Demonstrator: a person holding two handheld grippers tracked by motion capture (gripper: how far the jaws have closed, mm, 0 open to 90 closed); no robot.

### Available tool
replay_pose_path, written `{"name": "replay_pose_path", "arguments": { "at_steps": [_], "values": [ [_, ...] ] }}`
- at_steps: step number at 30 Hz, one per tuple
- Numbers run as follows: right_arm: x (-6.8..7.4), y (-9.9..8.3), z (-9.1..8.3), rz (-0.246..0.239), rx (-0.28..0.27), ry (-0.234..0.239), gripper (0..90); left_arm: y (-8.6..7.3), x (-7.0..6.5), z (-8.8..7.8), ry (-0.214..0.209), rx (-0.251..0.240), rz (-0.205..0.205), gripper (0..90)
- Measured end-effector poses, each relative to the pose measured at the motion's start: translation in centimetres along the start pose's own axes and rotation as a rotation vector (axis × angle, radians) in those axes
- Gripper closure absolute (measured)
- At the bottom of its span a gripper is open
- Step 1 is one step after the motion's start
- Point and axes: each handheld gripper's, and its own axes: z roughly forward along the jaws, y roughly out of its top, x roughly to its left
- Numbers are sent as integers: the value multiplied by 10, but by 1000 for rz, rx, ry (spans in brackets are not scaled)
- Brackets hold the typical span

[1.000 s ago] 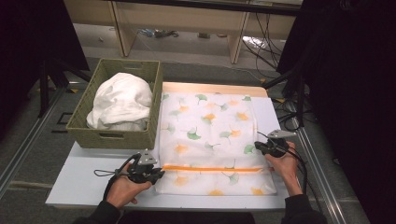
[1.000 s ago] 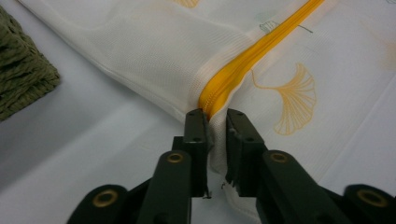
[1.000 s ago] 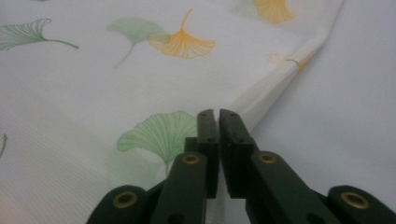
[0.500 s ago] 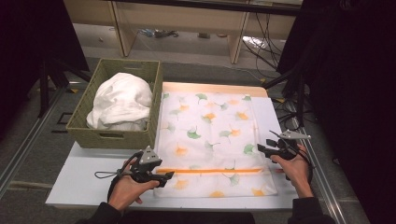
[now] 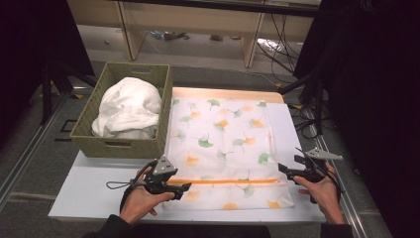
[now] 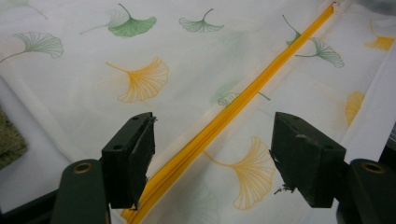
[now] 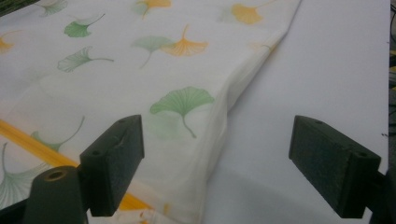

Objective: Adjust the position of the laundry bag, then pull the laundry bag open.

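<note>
1. High view: white pillowcase [image 5: 223,148] printed with green and orange ginkgo leaves lies flat on the white table [image 5: 89,198], just right of a green woven basket [image 5: 119,146] that holds a bundled white cloth [image 5: 128,106].
2. An orange zipper [image 5: 225,181] runs straight across the pillowcase near its front edge.
3. Left gripper [image 5: 184,187] sits at the zipper's left end, over the fabric's front left corner. Left gripper view: jaws have just been opening and stand spread; the zipper [image 6: 224,126] passes between them, and neither pad presses on it.
4. Right gripper [image 5: 282,168] is at the pillowcase's right edge, near the zipper's right end. Right gripper view: jaws have just been opening and stand wide apart; the folded side edge of the pillowcase [image 7: 140,93] runs between them, one jaw over cloth, the other over bare table [image 7: 327,70]. No pinch on the fabric.
5. Both of the person's hands rest low at the table's front edge, well apart, one at either end of the zipper.
</note>
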Motion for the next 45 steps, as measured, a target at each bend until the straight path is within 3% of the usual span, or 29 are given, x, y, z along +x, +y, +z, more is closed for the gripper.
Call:
{"name": "replay_pose_path", "arguments": {
  "at_steps": [2, 4, 5, 6, 7, 8, 9, 10, 12, 14, 16, 19, 20, 22, 23, 24, 27, 29, 31, 32, 33, 34, 36, 37, 38, 39, 40, 43, 45],
  "values": [
    [4, -5, -5, 35, -1, 20, 218, 2, -2, 3, -4, 5, 12, 302],
    [3, -8, -11, -12, -3, 5, 251, 4, -3, 5, -19, 12, 22, 301],
    [4, -10, -13, -15, 3, 10, 265, 4, -5, 7, -15, 14, 26, 299],
    [6, -12, -15, 16, 7, 25, 274, 5, -6, 9, -21, 14, 25, 298],
    [4, -13, -17, -10, 1, 10, 281, 6, -6, 11, -21, 12, 32, 298],
    [3, -16, -17, 7, 15, 45, 287, 7, -8, 12, -23, 7, 29, 298],
    [4, -18, -18, 23, 8, 18, 292, 8, -7, 13, -24, 12, 41, 298],
    [2, -19, -18, 11, 14, 27, 292, 9, -8, 14, -26, 10, 41, 297],
    [-2, -21, -20, -6, 18, -16, 292, 10, -9, 16, -24, 8, 48, 298],
    [-2, -23, -21, 23, 12, 11, 312, 12, -9, 18, -30, 13, 58, 298],
    [-2, -24, -24, 1, 36, -10, 348, 13, -9, 22, -29, 15, 62, 298],
    [-2, -26, -24, -5, 46, -6, 372, 15, -12, 27, -44, 23, 81, 298],
    [-1, -26, -22, 15, 45, 25, 380, 16, -14, 31, -45, 27, 85, 297],
    [-1, -27, -22, 7, 56, 20, 409, 17, -16, 35, -53, 36, 95, 298],
    [1, -27, -23, 29, 61, 8, 414, 18, -18, 37, -64, 35, 100, 298],
    [0, -27, -23, -1, 58, -1, 424, 19, -19, 39, -66, 35, 102, 298],
    [1, -29, -21, 23, 71, 37, 458, 23, -25, 45, -75, 39, 125, 298],
    [1, -29, -21, 11, 87, 18, 478, 25, -28, 49, -81, 39, 138, 298],
    [1, -30, -18, 2, 92, 64, 512, 26, -31, 54, -91, 41, 140, 298],
    [4, -31, -16, 25, 106, 56, 517, 27, -31, 55, -96, 42, 149, 297],
    [6, -31, -16, 41, 111, 68, 529, 27, -33, 57, -97, 43, 147, 296],
    [3, -31, -15, -9, 115, 60, 540, 28, -34, 59, -96, 46, 140, 290],
    [3, -31, -11, -8, 123, 80, 541, 31, -35, 63, -107, 35, 150, 266],
    [6, -31, -11, 32, 126, 80, 541, 32, -36, 65, -108, 33, 135, 253],
    [5, -31, -10, 22, 128, 83, 543, 34, -37, 67, -129, 35, 132, 239],
    [3, -31, -9, -8, 124, 72, 547, 34, -39, 69, -122, 16, 127, 237],
    [5, -32, -9, 24, 135, 82, 554, 36, -39, 70, -128, 25, 137, 230],
    [4, -32, -7, 36, 134, 97, 565, 38, -42, 74, -133, 7, 151, 215],
    [2, -32, -7, -7, 138, 90, 582, 39, -44, 78, -144, 10, 147, 206]
  ]
}}
